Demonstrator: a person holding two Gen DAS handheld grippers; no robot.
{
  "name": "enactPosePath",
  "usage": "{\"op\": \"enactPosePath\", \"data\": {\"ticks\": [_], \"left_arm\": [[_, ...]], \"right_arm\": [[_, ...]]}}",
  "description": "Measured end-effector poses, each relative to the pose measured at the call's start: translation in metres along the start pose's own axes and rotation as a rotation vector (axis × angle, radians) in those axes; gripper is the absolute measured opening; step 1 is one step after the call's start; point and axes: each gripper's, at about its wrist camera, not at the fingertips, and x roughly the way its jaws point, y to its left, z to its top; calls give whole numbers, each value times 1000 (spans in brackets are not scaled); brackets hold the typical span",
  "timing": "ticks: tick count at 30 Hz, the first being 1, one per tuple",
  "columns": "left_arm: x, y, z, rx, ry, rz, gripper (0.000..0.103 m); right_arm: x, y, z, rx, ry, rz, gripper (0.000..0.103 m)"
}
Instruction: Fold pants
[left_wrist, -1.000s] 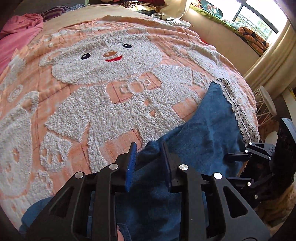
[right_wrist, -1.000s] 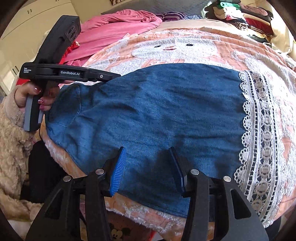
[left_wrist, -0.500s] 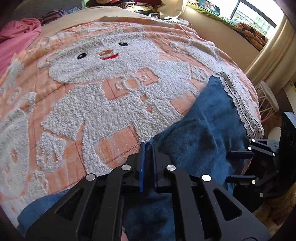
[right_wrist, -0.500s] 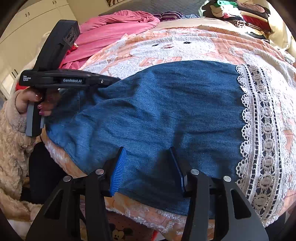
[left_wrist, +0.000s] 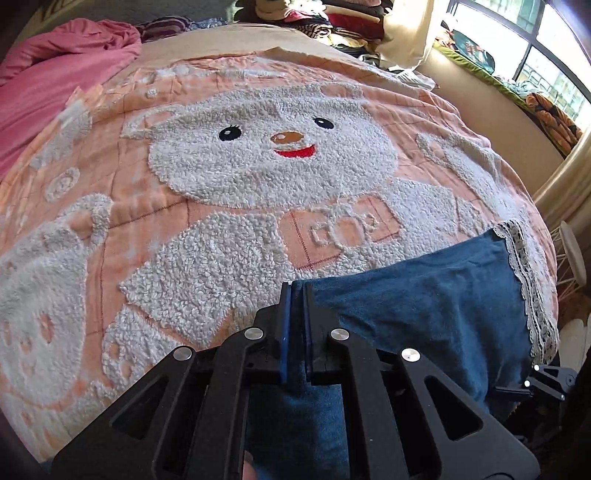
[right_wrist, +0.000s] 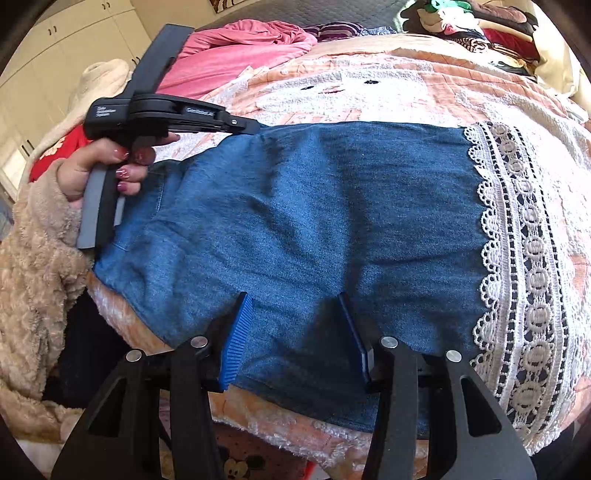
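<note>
The pants (right_wrist: 314, 229) are blue denim with a wide band of white lace (right_wrist: 517, 258) along the hem at the right of the right wrist frame. They lie spread across the middle of that frame, flat with soft wrinkles, their lower edge near the frame's bottom. In the left wrist frame they fill the lower right, their upper left corner raised.

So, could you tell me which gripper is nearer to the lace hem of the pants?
The right. The right gripper hangs open over the denim close beside the lace hem; the left gripper is clamped on the pants at the far end.
</note>
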Motion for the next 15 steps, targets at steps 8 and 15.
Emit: {"op": "enactPosePath", "data": {"ticks": [8,15], "left_arm": [[10,4,9,35,-8,71,0],[-47,-1,-12,24,-113,26,0]], "right_arm": [[2,0,0,5,-3,-5,46],[-55,-32,7,119,-140,40,46]]}}
